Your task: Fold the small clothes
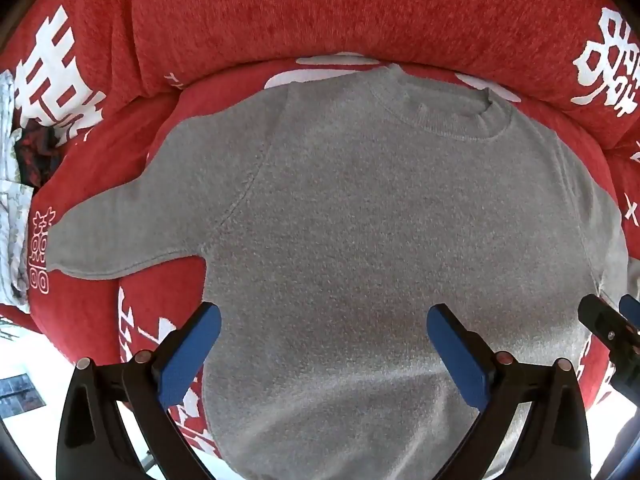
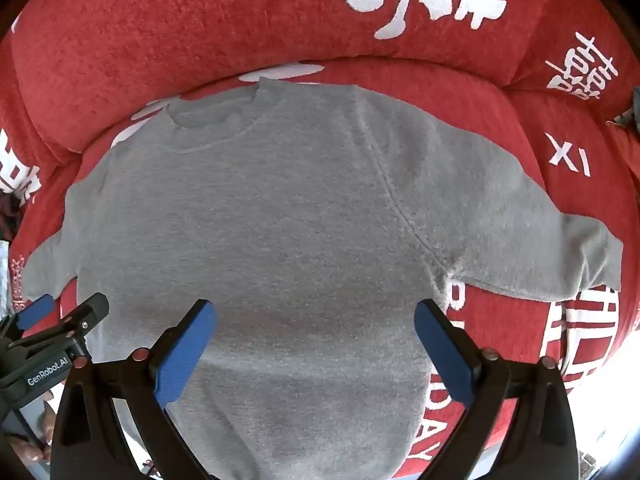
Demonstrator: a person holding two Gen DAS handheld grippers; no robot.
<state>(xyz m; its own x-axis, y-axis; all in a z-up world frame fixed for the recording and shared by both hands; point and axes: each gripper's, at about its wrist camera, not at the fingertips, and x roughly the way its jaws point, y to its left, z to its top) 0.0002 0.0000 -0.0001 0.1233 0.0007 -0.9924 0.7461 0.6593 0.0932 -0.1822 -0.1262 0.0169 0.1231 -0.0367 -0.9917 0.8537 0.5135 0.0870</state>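
While both grippers hang above the cloth and point down at it, a small grey sweater (image 1: 360,220) lies spread flat, front up, on a red cushion cover (image 1: 240,12) printed with large white characters. Its round collar (image 1: 440,108) is at the far side, next to a thick red bolster, and its hem is at the near side, under the cameras. In the left wrist view the left sleeve (image 1: 128,232) stretches out to the side over the red fabric, and in the right wrist view the other sleeve (image 2: 540,248) stretches out in the opposite direction, with its cuff near a white printed square.

The left gripper (image 1: 324,332) has its jaws spread wide, and nothing is between the blue pads (image 1: 188,360); only the lower body of the sweater is seen through the gap. The right gripper (image 2: 316,328) is spread just as wide and also holds nothing. Its blue pads (image 2: 184,356) frame the lower body of the sweater, near the right side edge. Whether the fingertips touch the fabric, I cannot tell.

Each gripper appears at the edge of the other's view, so they are side by side over the lower part of the garment. At the far left edge of the left wrist view lies some dark patterned cloth (image 1: 36,156) beside a pale printed fabric (image 1: 12,216).
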